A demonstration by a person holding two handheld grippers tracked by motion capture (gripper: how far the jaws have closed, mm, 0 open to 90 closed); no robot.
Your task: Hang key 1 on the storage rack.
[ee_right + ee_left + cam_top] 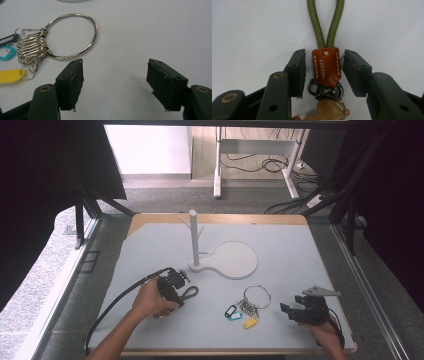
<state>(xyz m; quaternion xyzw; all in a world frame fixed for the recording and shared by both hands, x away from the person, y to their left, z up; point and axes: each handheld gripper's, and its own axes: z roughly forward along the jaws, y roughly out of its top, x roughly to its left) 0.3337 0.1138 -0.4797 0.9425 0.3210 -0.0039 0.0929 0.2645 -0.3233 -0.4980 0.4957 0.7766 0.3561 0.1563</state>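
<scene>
A keychain with an olive-green rope loop (325, 22) and an orange leather tab (325, 66) lies flat on the white table. My left gripper (325, 58) stands astride the tab, with a narrow gap showing between each pad and the leather, so it is open. Metal rings and a tan leather piece (327, 110) lie nearer the camera. From above, the left gripper (172, 282) points at the rope loop (190, 293). My right gripper (116, 65) is open over bare table, with nothing between its jaws. A large steel key ring (95, 27) lies just beyond its left jaw.
The key ring (257, 296) carries several clips with blue (234, 314) and yellow tags (250, 322). A white peg stand (194, 237) on a round base (232, 260) rises mid-table. The right gripper (292, 310) rests near the table's front right corner.
</scene>
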